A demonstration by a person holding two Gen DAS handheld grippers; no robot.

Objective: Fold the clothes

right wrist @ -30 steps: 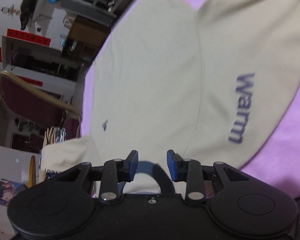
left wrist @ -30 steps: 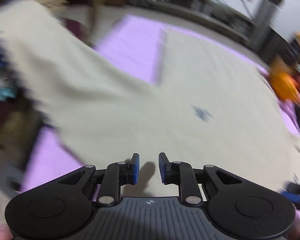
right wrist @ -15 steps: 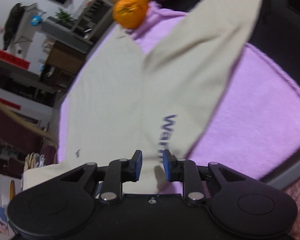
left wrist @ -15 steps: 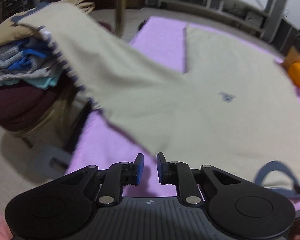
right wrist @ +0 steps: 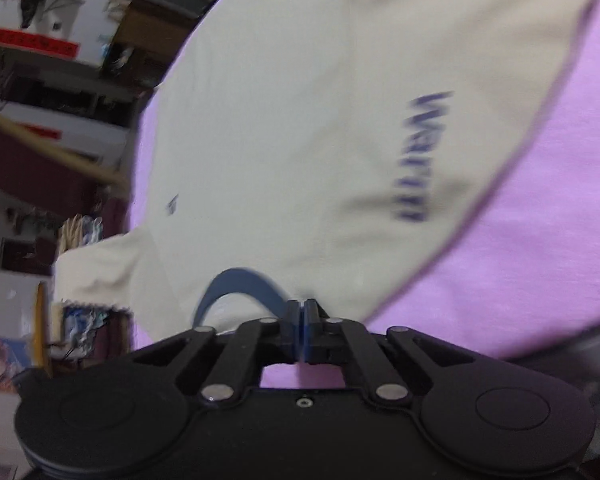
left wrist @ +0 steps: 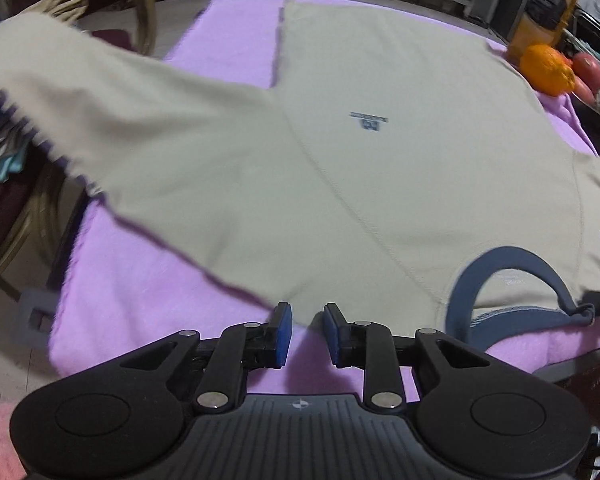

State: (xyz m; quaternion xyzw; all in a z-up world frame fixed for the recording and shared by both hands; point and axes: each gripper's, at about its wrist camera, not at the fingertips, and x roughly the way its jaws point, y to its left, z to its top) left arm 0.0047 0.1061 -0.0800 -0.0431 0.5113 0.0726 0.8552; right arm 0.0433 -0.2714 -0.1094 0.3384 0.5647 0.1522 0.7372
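Beige long-sleeved shirt (left wrist: pixel 380 92) flat on purple-covered desk (left wrist: pixel 140 280) | right gripper (right wrist: pixel 302 312) fingers pinching its blue collar (right wrist: pixel 240 280) | left gripper (left wrist: pixel 306 320) fingers opening, empty, at shoulder edge | risk: one-sided lift skews fold.

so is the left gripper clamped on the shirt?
No: the left gripper has its jaws apart and opening, with the beige shirt edge just ahead, not pinched.

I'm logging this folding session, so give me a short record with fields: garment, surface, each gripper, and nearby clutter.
garment: beige shirt, spread flat, blue collar nearest the grippers
surface: purple blanket
left gripper: jaws opening, at the shirt's shoulder edge, nothing pinched
right gripper: shut on the shirt beside the collar
clutter: orange, bottle
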